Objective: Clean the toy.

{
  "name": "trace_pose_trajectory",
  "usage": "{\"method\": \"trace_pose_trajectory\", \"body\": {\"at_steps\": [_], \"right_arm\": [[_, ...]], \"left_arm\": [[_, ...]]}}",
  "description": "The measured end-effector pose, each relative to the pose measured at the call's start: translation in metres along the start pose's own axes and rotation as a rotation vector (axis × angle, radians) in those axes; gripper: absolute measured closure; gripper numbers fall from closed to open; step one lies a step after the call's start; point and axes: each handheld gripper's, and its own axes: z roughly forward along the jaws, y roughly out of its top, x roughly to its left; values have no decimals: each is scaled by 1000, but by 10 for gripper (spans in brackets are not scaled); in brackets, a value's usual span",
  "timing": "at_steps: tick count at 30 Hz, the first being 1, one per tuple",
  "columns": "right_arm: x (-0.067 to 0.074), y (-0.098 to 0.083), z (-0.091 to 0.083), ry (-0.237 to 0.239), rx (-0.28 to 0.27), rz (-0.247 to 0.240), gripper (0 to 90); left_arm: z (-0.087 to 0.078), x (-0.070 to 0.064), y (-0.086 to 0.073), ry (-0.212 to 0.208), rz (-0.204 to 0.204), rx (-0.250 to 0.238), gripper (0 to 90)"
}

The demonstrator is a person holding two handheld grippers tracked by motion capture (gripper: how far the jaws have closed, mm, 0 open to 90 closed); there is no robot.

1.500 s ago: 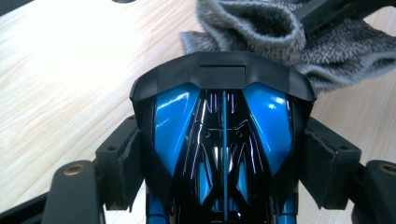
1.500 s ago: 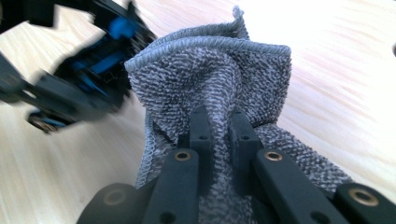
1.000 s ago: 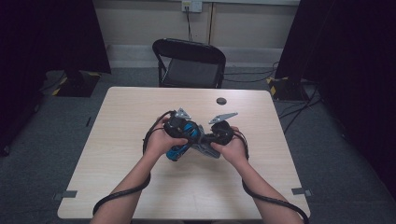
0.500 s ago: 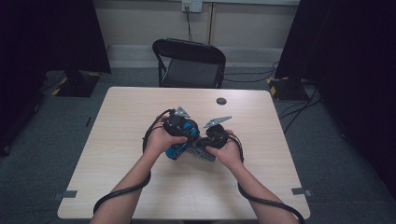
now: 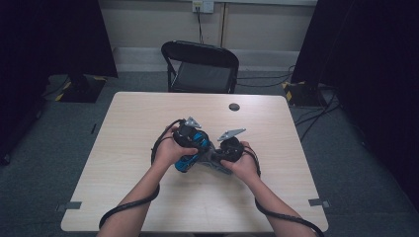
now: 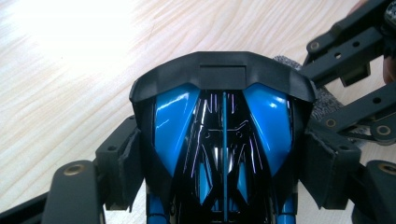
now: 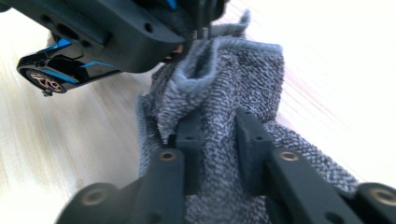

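A glossy blue and black toy car [image 6: 223,135] is clamped between the pads [image 6: 128,163] of my left gripper [image 6: 223,163], held just above the table. In the high view the car [image 5: 186,163] pokes out below the left gripper [image 5: 193,146]. My right gripper [image 7: 219,135] has a bunched grey cloth [image 7: 233,79] between its jaws, which have just been opening a little; the cloth still fills the gap. The cloth's upper end lies against the car and the left gripper's jaw. From above, the right gripper [image 5: 215,157] points left at the car.
The wooden table [image 5: 123,123] carries a small black round disc [image 5: 234,106] near its far edge. A black folding chair [image 5: 200,66] stands behind the table. Black cables trail from both grippers along the forearms.
The right hand has shifted slightly toward the table's near edge and the grey plate on its gripper has tilted. The left hand and the car have stayed put.
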Motion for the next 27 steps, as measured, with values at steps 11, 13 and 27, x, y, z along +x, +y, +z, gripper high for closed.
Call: {"method": "trace_pose_trajectory", "body": {"at_steps": [11,13,27], "right_arm": [[-16,-18,-24,-20,-10,-29,470],[-17,-21,-24,-10,-2,-32,465],[-15,-32,-9,-54,80,-55,782]], "left_arm": [[-3,2,-4,11,-1,6,255],[-3,3,-4,11,0,6,255],[-5,1,-3,9,6,6,255]]}}
